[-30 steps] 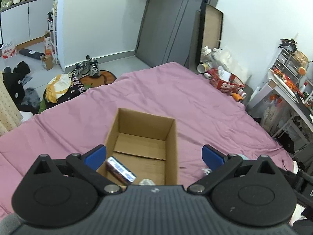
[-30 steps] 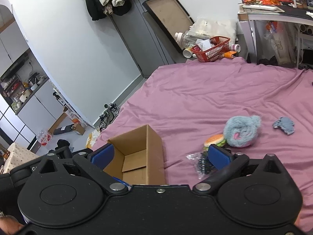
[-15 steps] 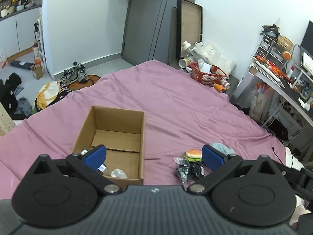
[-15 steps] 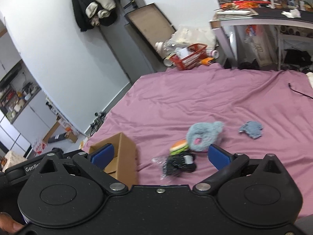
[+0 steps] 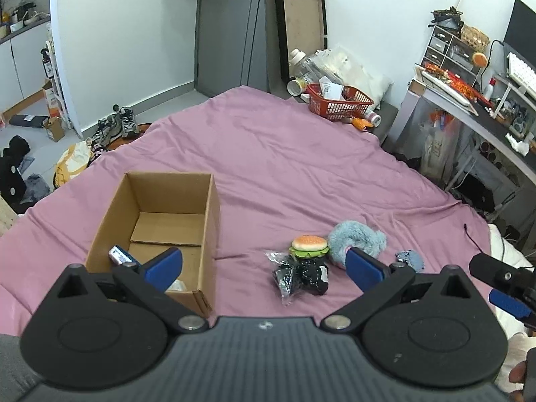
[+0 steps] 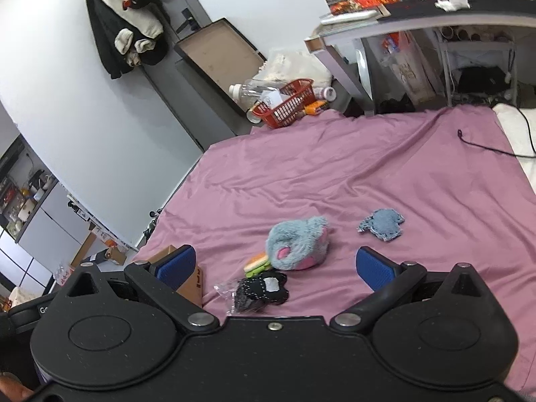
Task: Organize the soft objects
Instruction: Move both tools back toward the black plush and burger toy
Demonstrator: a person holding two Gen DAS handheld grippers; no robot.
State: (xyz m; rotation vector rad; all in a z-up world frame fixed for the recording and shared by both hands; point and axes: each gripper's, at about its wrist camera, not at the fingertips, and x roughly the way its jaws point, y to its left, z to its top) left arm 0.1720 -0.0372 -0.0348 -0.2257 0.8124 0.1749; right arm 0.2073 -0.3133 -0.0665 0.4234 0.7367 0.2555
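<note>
- We are holding the left gripper over the near edge of the purple bedsheet, its blue pads spread wide apart and gripping nothing.
- We are holding the right gripper with its pads equally wide apart and empty, facing the cluster of soft things.
- The soft things are lying on the sheet to the right of the cardboard box: a plush hamburger, a fluffy blue plush touching it on the right, a black fabric piece in a clear wrapper just in front of them, and a small blue-grey patch lying apart, further right.
- The box is sitting upright and open, already holding a small wrapped packet and something pale at its near wall.
- We are judging the main risk to be the crowding: the hamburger, the blue plush and the wrapped piece are touching, so closing on one could be dragging a neighbour along or pinching the sheet.
- The clear wrapper is looking slippery, so a grasp on the film alone could be letting the piece slide out on the way to the box.
- The plush is squashing easily, so a shallow pinch on fur may be pulling loose.
- The near box wall is standing between the cluster and the box floor; a low carry could be knocking the light box aside.
- Both grippers are working close together near the right, so they could be bumping.
- Around us, a red basket, a desk and a black cable are staying well clear.
</note>
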